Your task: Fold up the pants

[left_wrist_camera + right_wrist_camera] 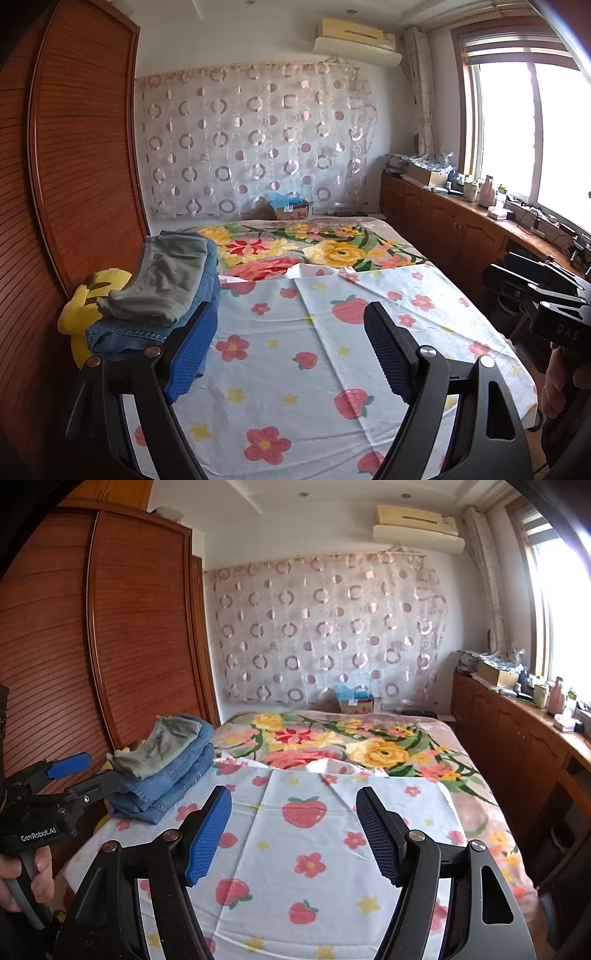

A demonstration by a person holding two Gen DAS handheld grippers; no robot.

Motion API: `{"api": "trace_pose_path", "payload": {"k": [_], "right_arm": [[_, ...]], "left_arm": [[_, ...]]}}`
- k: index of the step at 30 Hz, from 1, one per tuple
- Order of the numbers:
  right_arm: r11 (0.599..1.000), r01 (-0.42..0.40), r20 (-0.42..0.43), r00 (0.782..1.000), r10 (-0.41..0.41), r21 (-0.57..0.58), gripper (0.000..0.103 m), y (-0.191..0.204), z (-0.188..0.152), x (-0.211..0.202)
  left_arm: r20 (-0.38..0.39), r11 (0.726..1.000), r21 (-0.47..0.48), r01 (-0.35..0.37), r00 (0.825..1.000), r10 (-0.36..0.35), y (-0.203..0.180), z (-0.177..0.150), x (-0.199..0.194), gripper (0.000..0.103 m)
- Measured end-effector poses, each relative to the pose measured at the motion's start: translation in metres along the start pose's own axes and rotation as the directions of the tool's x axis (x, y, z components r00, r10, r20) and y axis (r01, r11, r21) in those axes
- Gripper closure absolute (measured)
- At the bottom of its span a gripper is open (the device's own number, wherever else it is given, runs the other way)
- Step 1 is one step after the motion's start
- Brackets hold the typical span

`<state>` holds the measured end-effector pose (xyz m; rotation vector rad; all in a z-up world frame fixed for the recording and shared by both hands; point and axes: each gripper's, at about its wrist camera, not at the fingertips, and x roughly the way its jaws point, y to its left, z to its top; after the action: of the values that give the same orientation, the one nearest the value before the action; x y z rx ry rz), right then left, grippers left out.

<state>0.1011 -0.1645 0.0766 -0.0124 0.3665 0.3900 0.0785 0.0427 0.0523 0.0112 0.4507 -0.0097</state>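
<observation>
Already folded, the pants form a stack [162,295] at the left edge of the bed, near the sliding wardrobe doors [74,166]. An olive-grey pair [166,277] lies on top; at least two pairs of blue jeans [170,779] lie beneath it, edges roughly aligned. A yellow plush toy [79,310] is wedged between the stack and the wardrobe, touching the lowest jeans. The stack rests on a white sheet printed with strawberries and flowers [314,350], which covers the near part of the bed; beyond it lies a blanket with large yellow and red roses [321,251], reaching the far edge.

Left gripper [291,347]: jaws wide apart, nothing between them, the blue-padded fingers [195,350] hanging over the sheet just beside the stack's near corner. Right gripper [293,834]: jaws likewise well apart and empty, poised above the middle of the sheet. Each gripper appears in the other's view, held by a hand [29,878] on its handle; neither touches the stack.

Background: a curtain patterned with rings [255,144] hangs behind the far edge of the bed, a cardboard box [291,210] at its foot. An air conditioner [354,40] sits high on the wall. Wooden cabinets [443,221] cluttered with small items run under the window [517,136] along the right edge.
</observation>
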Motion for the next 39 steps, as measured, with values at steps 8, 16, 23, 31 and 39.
{"api": "trace_pose_path", "payload": {"k": [8,16,23,31,39], "right_arm": [[0.999,0.049,0.021,0.999,-0.05,0.011,0.031,0.011,-0.012,-0.005],[0.998,0.058,0.026,0.998,-0.058,0.01,0.031,0.012,-0.015,0.001],[0.998,0.068,0.028,0.997,-0.068,0.005,0.031,0.012,-0.018,0.001],[0.998,0.064,0.033,0.997,-0.064,0.004,0.031,0.008,-0.026,-0.003],[0.998,0.059,0.031,0.998,-0.059,0.002,0.031,0.006,-0.027,-0.004]], "left_arm": [[0.001,1.0,0.015,0.001,1.0,-0.001,-0.009,0.0,-0.004,0.021],[0.0,1.0,0.014,0.003,1.0,-0.003,-0.012,-0.001,-0.003,0.021],[-0.001,1.0,0.013,0.004,1.0,-0.004,-0.012,-0.001,-0.003,0.021],[-0.001,1.0,0.013,0.003,1.0,-0.003,-0.011,-0.001,-0.004,0.021],[-0.002,1.0,0.013,0.004,1.0,-0.004,-0.011,-0.001,-0.003,0.021]]}}
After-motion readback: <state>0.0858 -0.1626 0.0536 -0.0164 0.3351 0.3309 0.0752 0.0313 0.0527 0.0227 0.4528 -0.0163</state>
